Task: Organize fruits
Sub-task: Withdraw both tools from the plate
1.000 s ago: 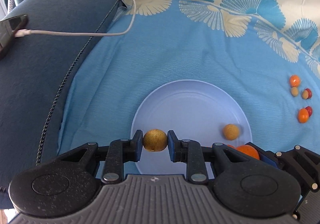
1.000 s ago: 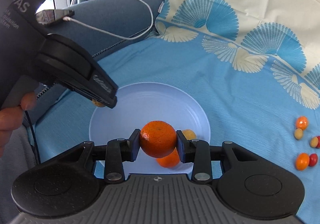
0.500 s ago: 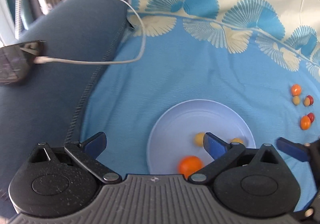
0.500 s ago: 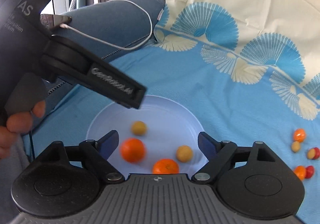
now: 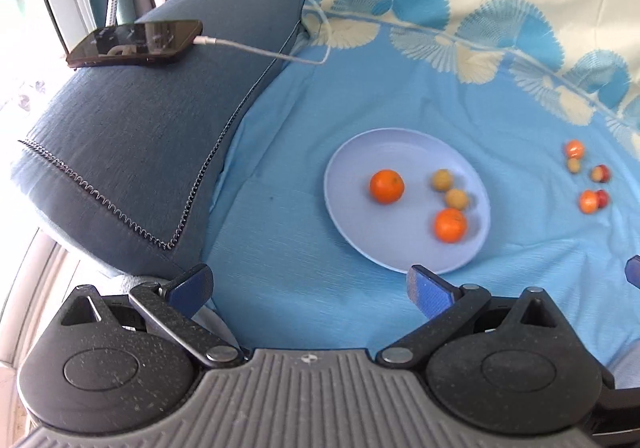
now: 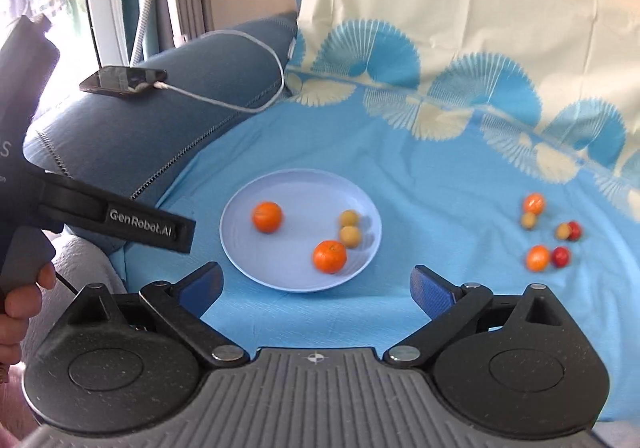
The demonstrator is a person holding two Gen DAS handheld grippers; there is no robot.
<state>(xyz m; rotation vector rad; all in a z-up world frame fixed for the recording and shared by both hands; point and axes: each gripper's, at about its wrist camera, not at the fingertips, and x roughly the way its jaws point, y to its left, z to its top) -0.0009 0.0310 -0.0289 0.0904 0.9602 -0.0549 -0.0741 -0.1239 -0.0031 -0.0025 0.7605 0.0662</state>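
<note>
Ahead and left of both sets of jaws, a phone lies on the sofa arm, its cable trailing onto the blue sheet. The left gripper has its jaws wide apart and holds nothing; the plate sits just ahead of its right jaw. The right gripper is likewise spread and empty, the plate lying ahead between its jaws. On the plate rest two oranges and two small yellowish fruits, touching, probably gathered there as the sorted set. Well ahead and right of the jaws, a loose cluster of small fruits waits on the sheet, likely next. They are too small and blurred to name. The left gripper's body shows only partly in the right view.
</note>
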